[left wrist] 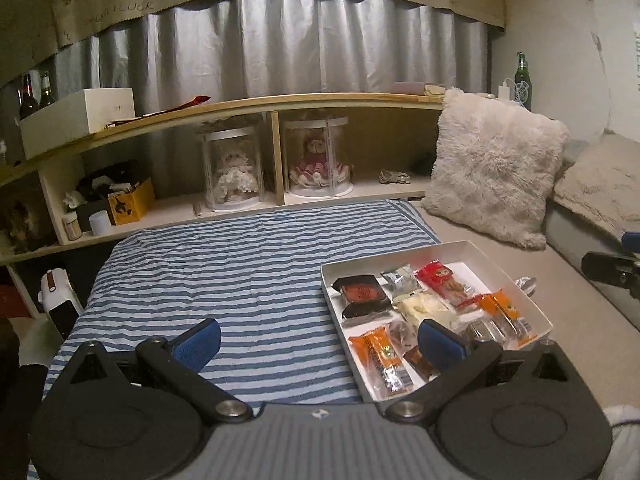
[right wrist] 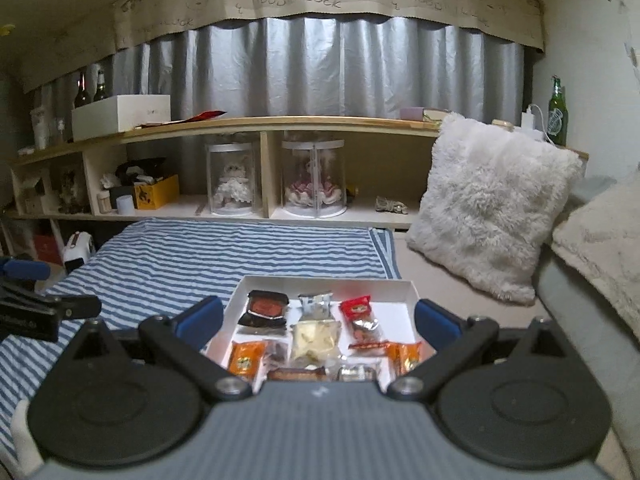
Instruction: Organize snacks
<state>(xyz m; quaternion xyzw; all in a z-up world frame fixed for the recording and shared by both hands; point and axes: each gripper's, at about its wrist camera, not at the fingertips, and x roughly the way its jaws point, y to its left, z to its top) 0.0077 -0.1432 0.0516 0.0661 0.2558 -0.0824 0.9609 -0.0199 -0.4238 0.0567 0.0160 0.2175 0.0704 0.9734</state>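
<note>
Hovering over the shallow white cardboard box (right wrist: 412, 292) of wrapped snacks, the right gripper (right wrist: 318, 318) and left gripper (left wrist: 320, 338) gape wide, holding nothing; next, pick one packet.

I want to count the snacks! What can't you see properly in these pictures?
- Snacks at the near end of the white box: right wrist view, hidden behind the right claw.
- Packets near the left claw's fingers: partly covered, left wrist view.
- Wrapper writing: too small, blurry in both.

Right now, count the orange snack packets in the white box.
2 visible: one orange packet at the box's near left, another at its near right. The white box is partly hidden by the gripper, so more may exist.
</note>
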